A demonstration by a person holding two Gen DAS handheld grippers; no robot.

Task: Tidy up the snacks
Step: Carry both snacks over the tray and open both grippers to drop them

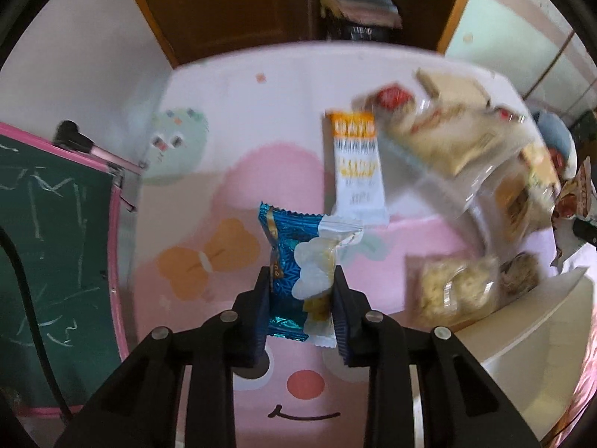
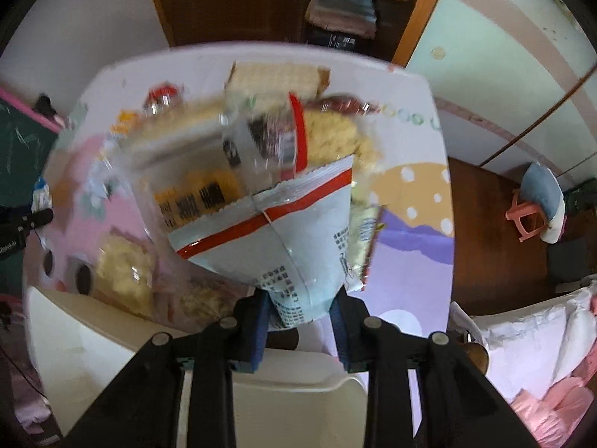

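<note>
My left gripper (image 1: 302, 280) is shut on a blue and white snack packet (image 1: 298, 261) and holds it above the pink cartoon table (image 1: 224, 112). An orange and white snack bar (image 1: 356, 168) lies flat on the table just beyond it. My right gripper (image 2: 300, 300) is shut on a pale blue packet with a red stripe (image 2: 283, 235), held over a clear container (image 2: 179, 164) with several snacks inside. That container shows blurred at the right in the left wrist view (image 1: 466, 156).
A green chalkboard with a pink frame (image 1: 56, 242) stands left of the table. A wooden cabinet (image 1: 231, 3) with stacked papers is behind it. A white chair back (image 2: 298, 403) is at the near edge. A pink stool (image 2: 530, 220) stands on the floor at right.
</note>
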